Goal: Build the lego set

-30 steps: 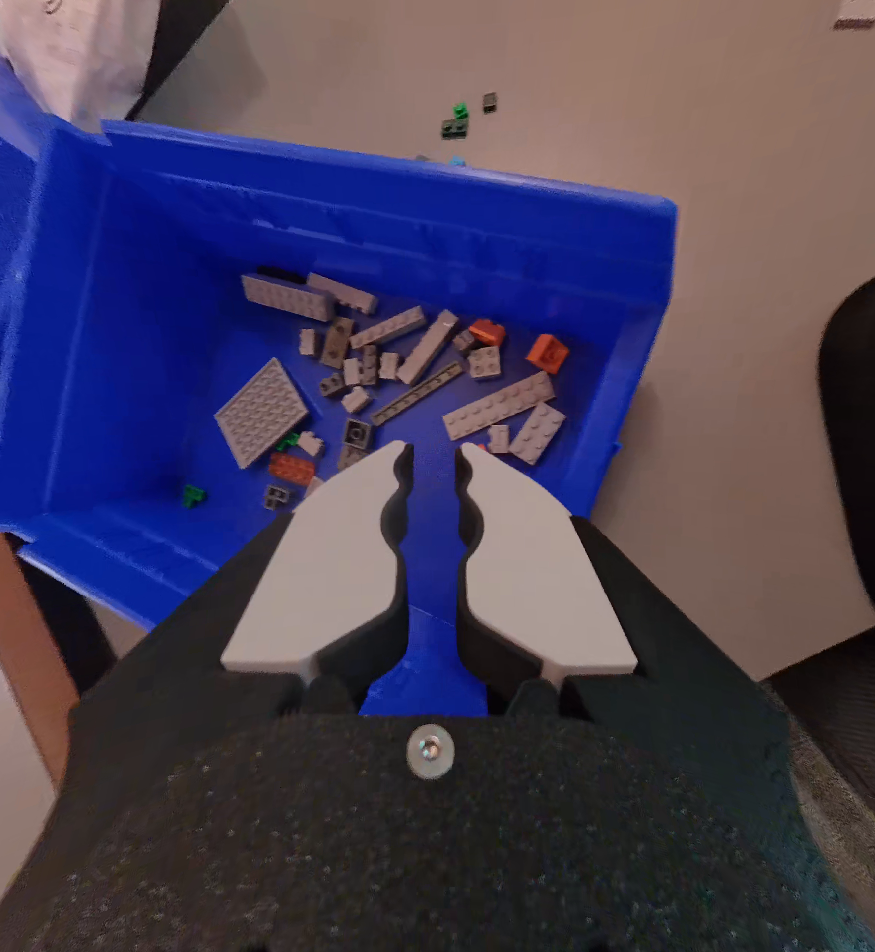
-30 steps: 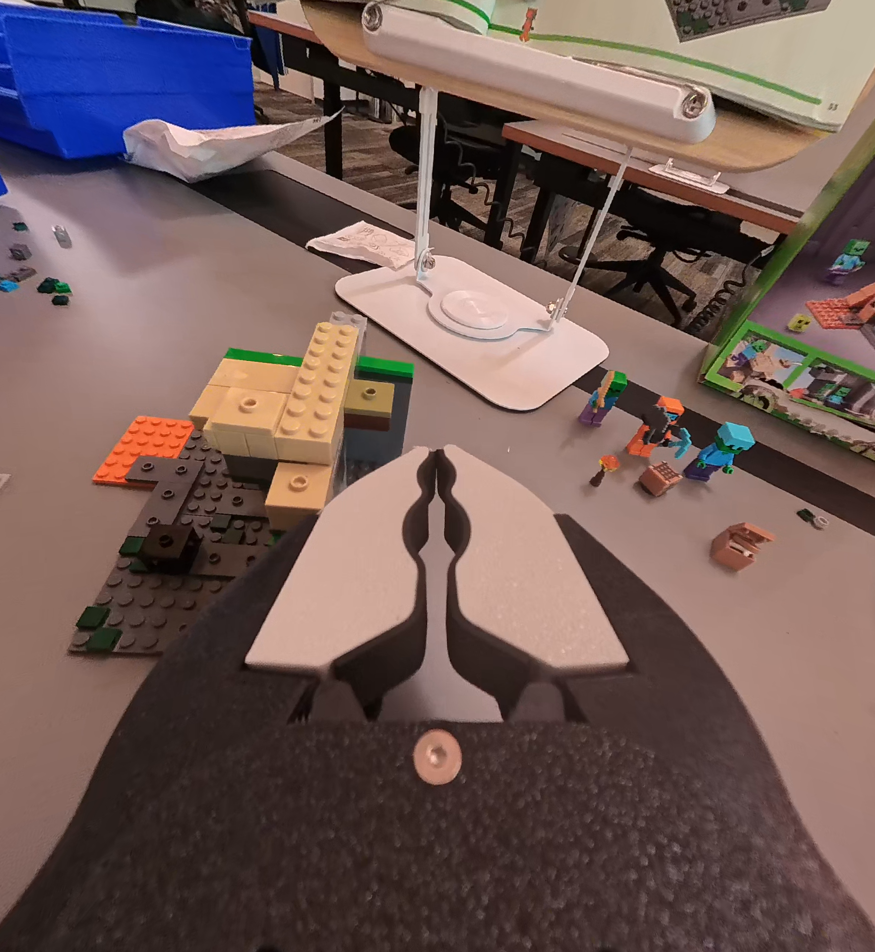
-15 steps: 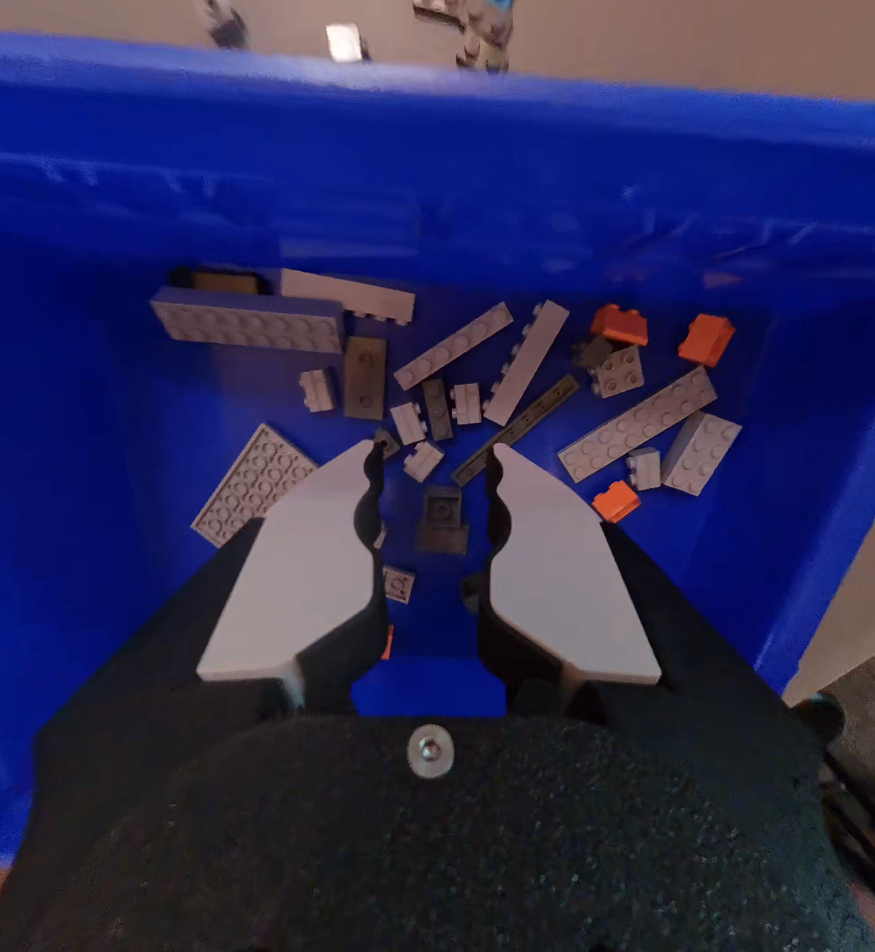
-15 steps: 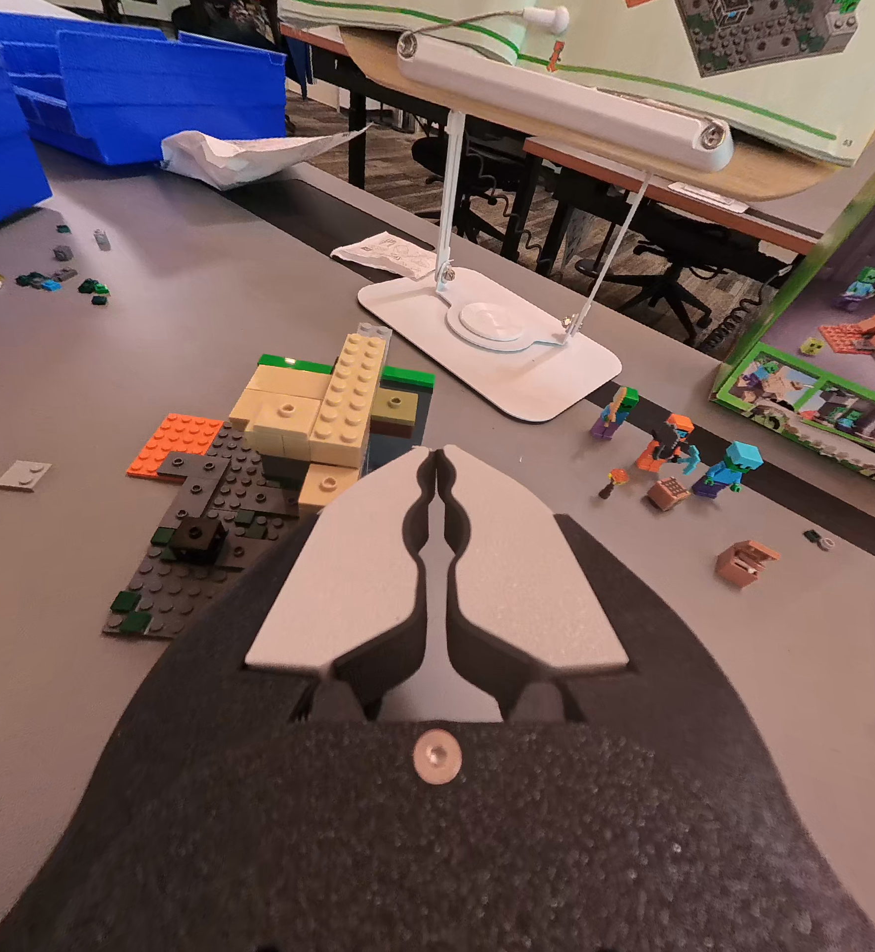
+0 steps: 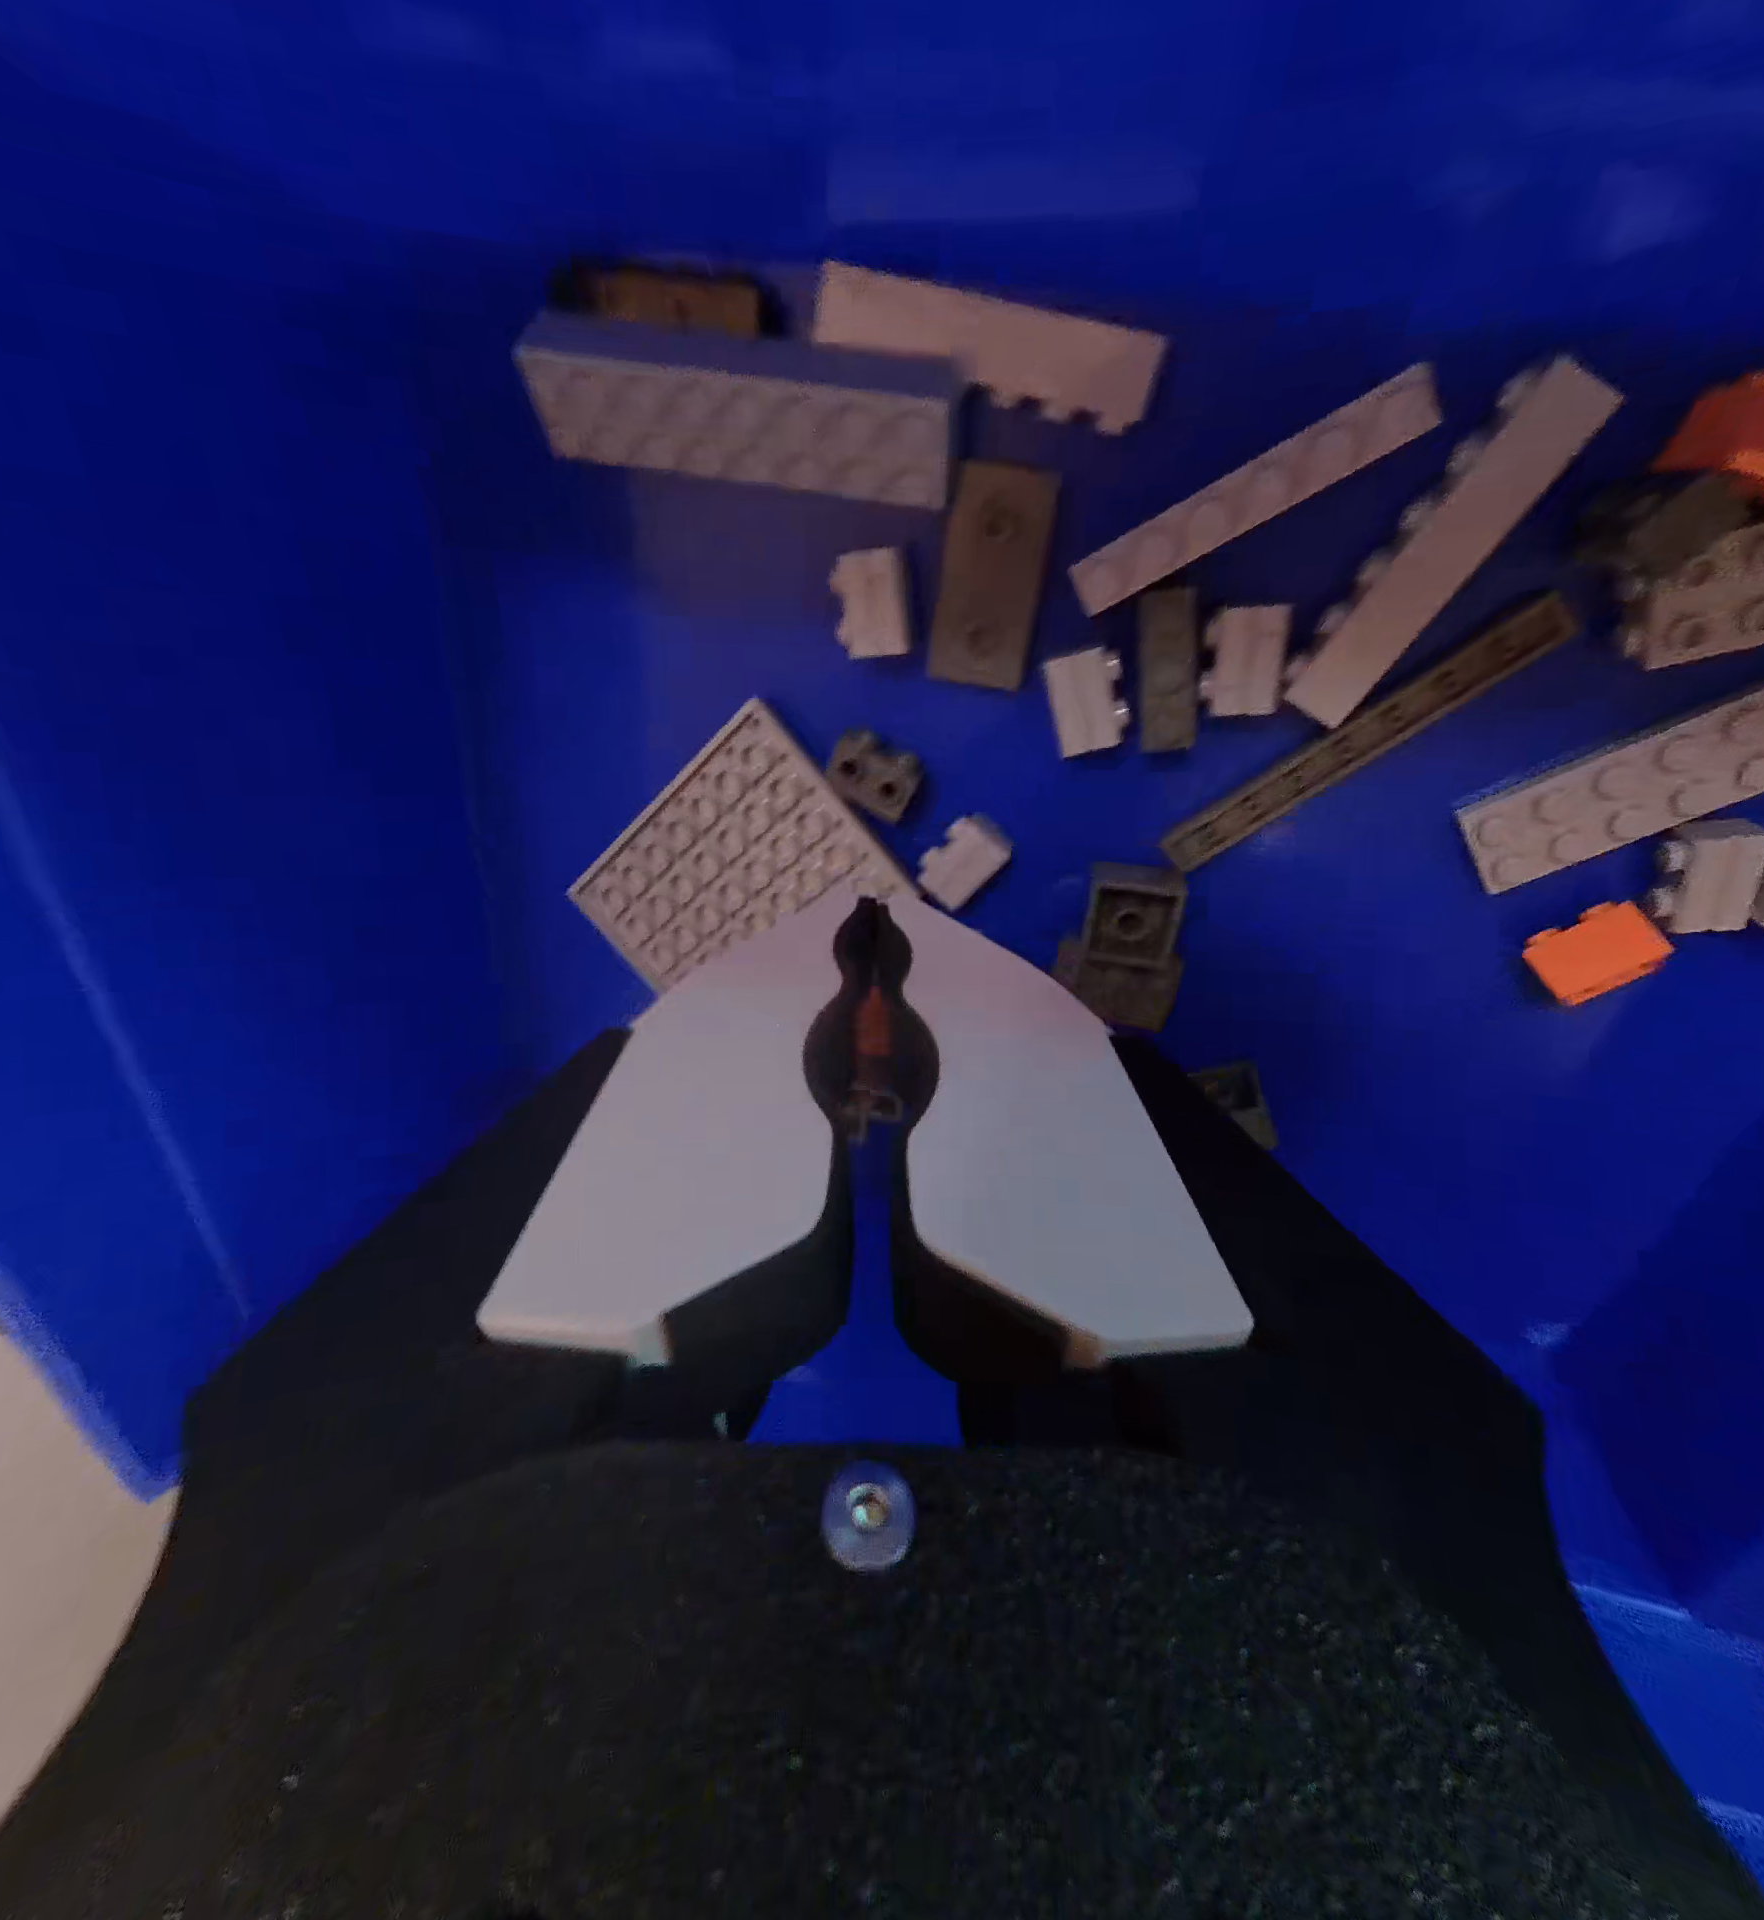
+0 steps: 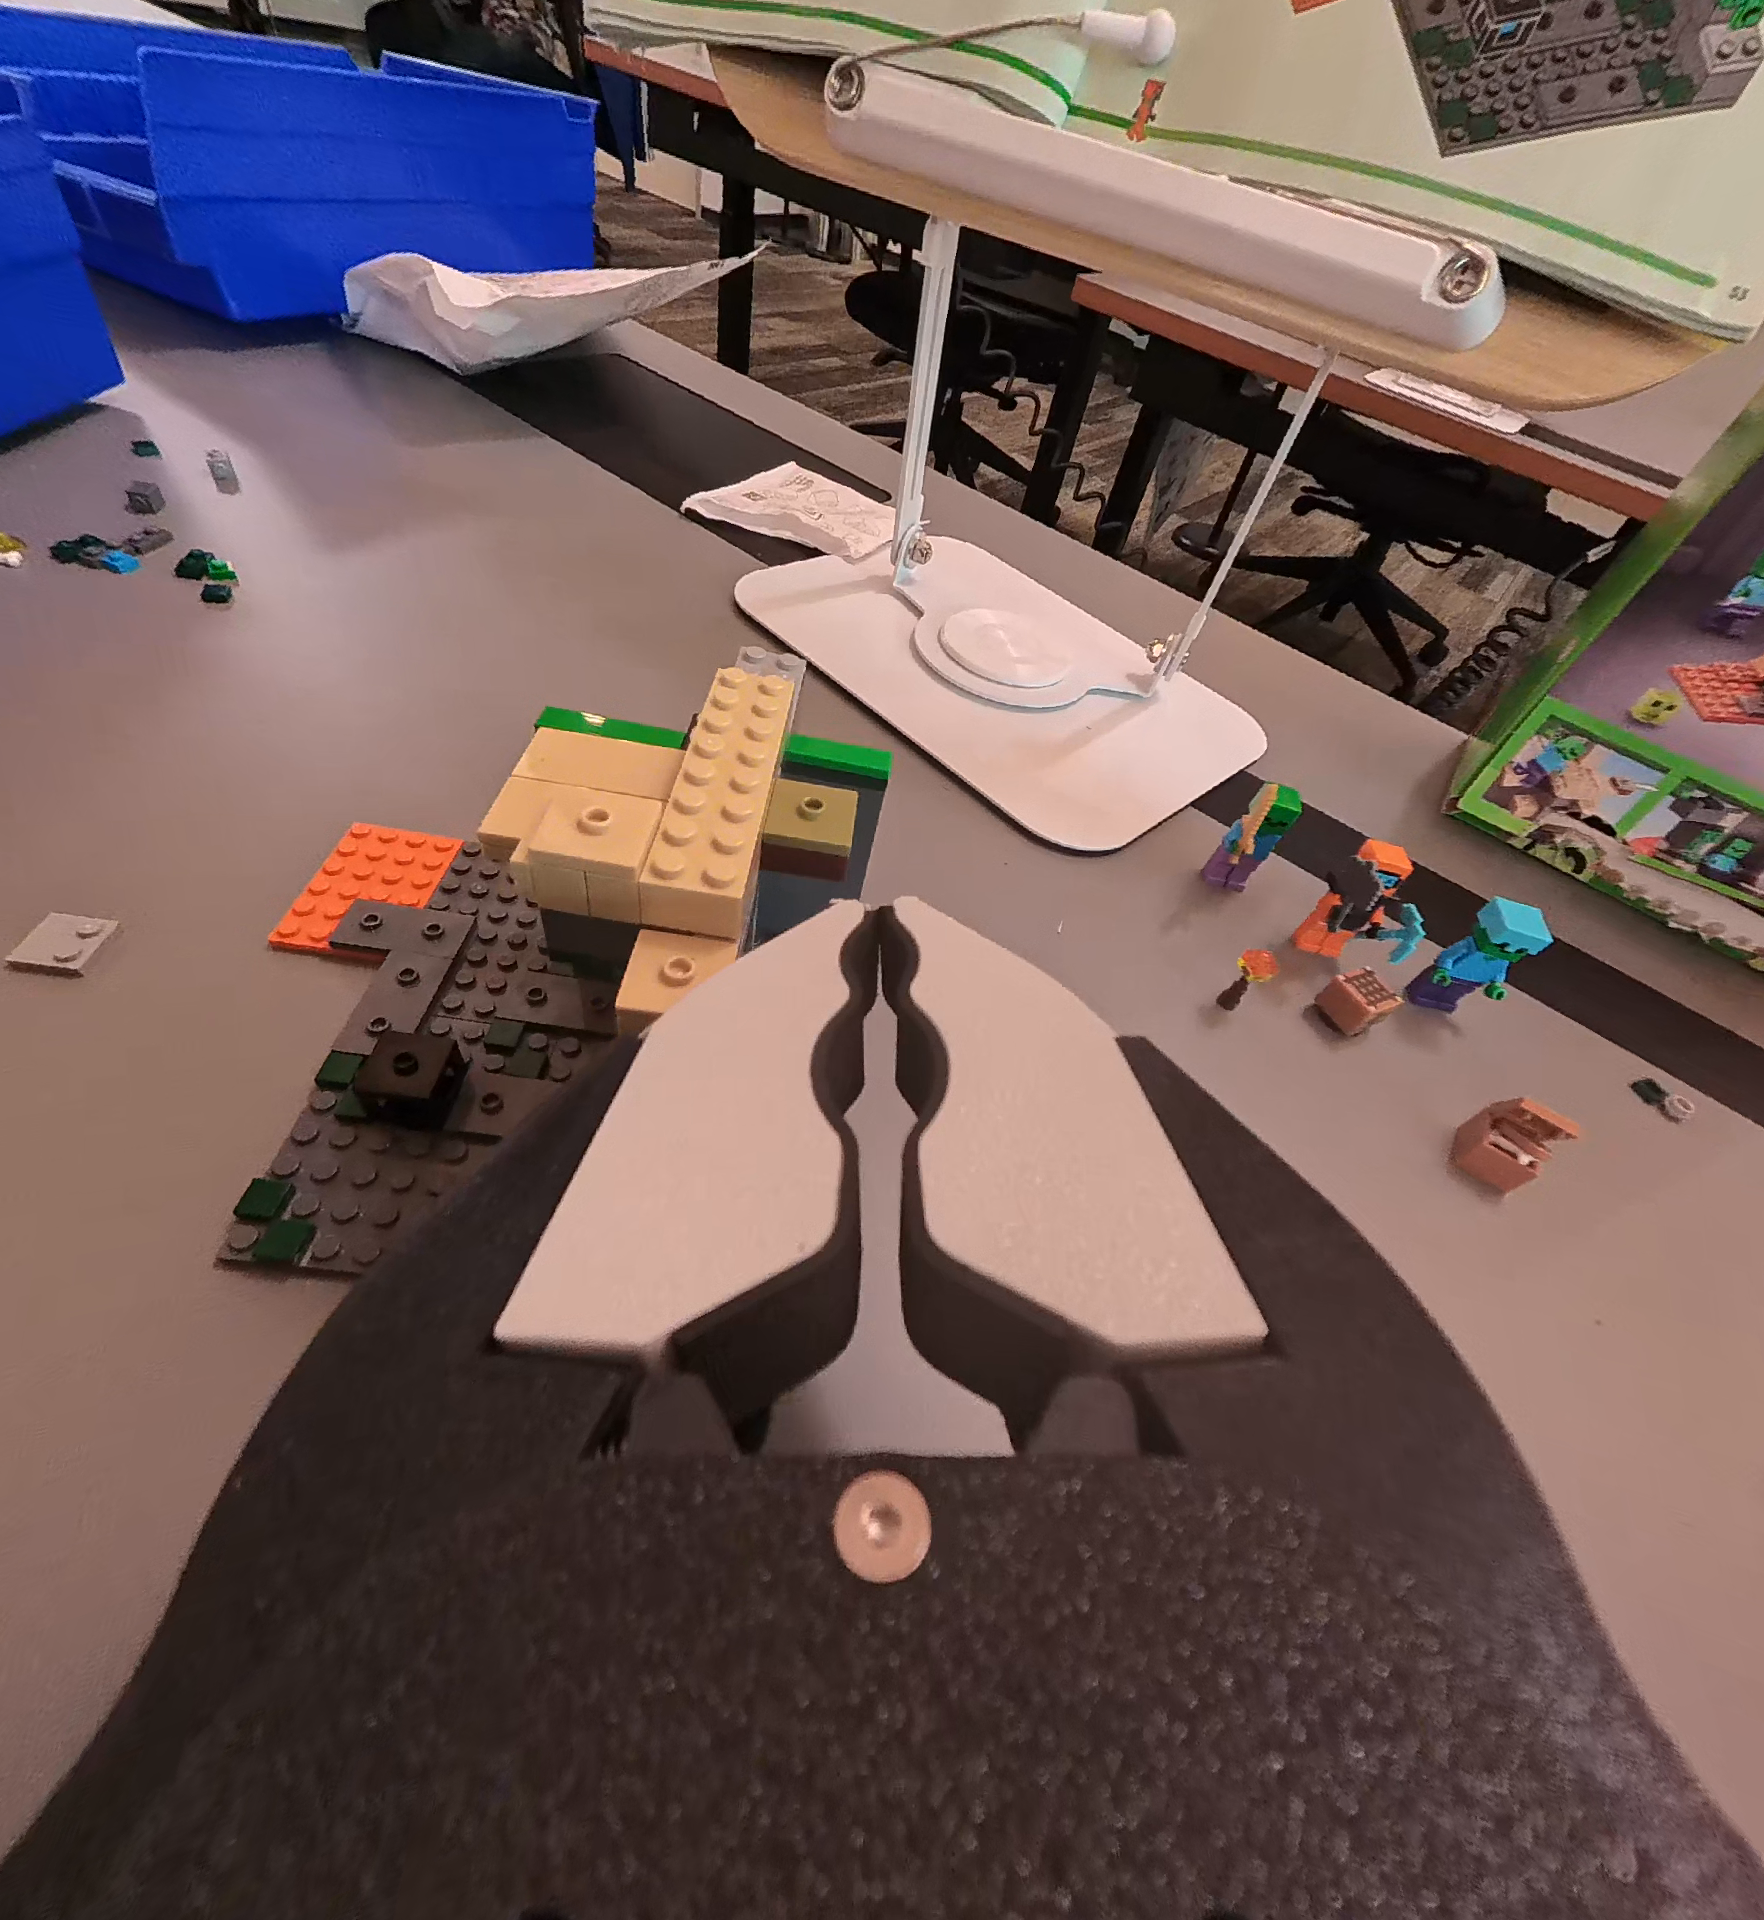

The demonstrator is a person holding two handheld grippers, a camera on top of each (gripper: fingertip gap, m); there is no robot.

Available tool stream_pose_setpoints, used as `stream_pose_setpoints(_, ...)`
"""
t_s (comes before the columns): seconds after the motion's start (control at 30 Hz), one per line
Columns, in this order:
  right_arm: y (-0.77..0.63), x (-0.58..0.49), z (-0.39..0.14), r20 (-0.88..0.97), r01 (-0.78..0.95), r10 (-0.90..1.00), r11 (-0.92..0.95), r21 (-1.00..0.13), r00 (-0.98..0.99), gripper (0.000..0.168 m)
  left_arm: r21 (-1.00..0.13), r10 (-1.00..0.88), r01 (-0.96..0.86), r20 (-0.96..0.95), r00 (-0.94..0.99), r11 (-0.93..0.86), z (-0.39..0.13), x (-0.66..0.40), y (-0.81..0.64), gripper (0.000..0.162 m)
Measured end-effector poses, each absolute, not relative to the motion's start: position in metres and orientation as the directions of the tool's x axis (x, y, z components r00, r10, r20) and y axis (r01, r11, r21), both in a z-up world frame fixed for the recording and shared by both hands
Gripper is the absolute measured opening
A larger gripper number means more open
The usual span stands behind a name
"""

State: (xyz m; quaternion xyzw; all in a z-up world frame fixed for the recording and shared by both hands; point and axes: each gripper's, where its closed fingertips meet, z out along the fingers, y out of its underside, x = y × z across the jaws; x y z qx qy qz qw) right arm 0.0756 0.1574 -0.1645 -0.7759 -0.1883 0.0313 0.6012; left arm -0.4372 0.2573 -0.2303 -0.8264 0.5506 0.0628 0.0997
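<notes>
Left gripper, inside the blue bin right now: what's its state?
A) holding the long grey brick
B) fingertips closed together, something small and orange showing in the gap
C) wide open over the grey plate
B: the left gripper has its fingertips together in the blue bin, with a small orange piece showing in the gap behind them.

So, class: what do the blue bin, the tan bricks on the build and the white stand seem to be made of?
Blue bin: moulded plastic, likely; glossy walls with soft highlights.
Tan bricks: hard plastic, smooth with a slight sheen and crisp round studs.
White stand: probably painted metal; thin flat base, slim rods, screws; matte finish.
</notes>
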Motion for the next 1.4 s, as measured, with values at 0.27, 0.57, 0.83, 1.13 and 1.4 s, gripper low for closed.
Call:
stream_pose_setpoints(0.27,0.157,0.074,-0.165,0.180,0.258,0.334,-0.206,-0.944,0.925,0.000,-0.147,-0.879,-0.904,-0.218,0.425,-0.401,-0.210,-0.450,0.254,0.009)
stream_pose_setpoints(0.57,0.157,0.075,-0.162,0.183,0.257,0.328,-0.198,-0.946,0.927,0.000,-0.046,-0.958,-0.958,-0.038,0.285,-0.283,-0.235,-0.444,0.207,0.029)
stream_pose_setpoints(0.83,0.157,0.076,-0.162,0.185,0.259,0.326,-0.201,-0.945,0.927,0.000,-0.002,-0.962,-0.963,-0.023,0.271,-0.271,-0.249,-0.442,0.206,0.032)
stream_pose_setpoints(1.13,0.157,0.077,-0.163,0.185,0.260,0.327,-0.202,-0.944,0.927,0.000,-0.013,-0.960,-0.960,-0.007,0.278,-0.278,-0.252,-0.443,0.205,0.031)
stream_pose_setpoints(1.4,0.157,0.078,-0.161,0.186,0.259,0.325,-0.198,-0.945,0.927,0.000,-0.004,-0.961,-0.961,-0.011,0.276,-0.276,-0.251,-0.443,0.207,0.025)
